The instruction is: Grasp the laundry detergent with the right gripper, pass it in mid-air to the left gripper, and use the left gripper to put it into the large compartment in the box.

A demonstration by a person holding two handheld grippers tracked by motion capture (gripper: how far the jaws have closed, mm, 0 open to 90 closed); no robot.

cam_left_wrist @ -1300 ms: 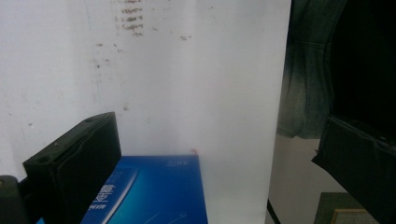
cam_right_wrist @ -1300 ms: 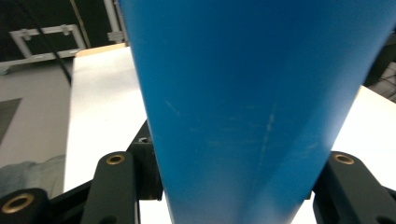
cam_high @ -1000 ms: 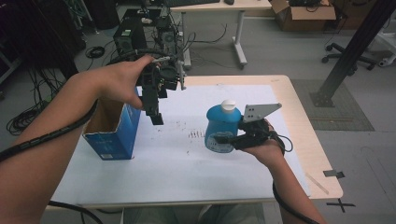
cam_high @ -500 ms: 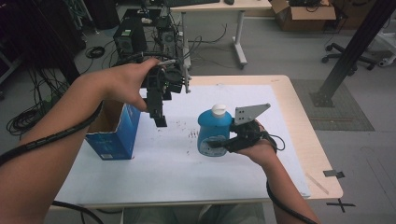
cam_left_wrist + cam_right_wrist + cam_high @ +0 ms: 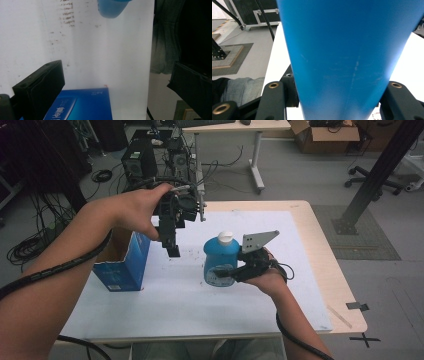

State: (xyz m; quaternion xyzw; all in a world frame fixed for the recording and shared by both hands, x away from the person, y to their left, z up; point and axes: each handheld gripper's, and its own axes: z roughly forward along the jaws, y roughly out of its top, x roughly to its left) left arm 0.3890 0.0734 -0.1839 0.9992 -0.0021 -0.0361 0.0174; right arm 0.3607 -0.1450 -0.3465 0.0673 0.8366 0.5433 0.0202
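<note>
Blue bottle (image 5: 220,261) with its white cap (image 5: 225,236) sits upright near the middle of the white mat (image 5: 165,305), and our right gripper (image 5: 235,271) has it clamped: in the right gripper view the blue wall (image 5: 347,57) stands between the two black jaws, which press on its lower body from either side. We judge it a smooth, rigid plastic container, possibly part full of liquid, so fairly weighty and apt to slip or tip if gripped too low; a hold around the widest part of the body looks safest, kept upright. Our left gripper (image 5: 172,240) hangs above the mat with its jaws wide apart and nothing between them, pointing down just beside the open blue box (image 5: 125,265), which stands to the bottle's left, well apart from it.
</note>
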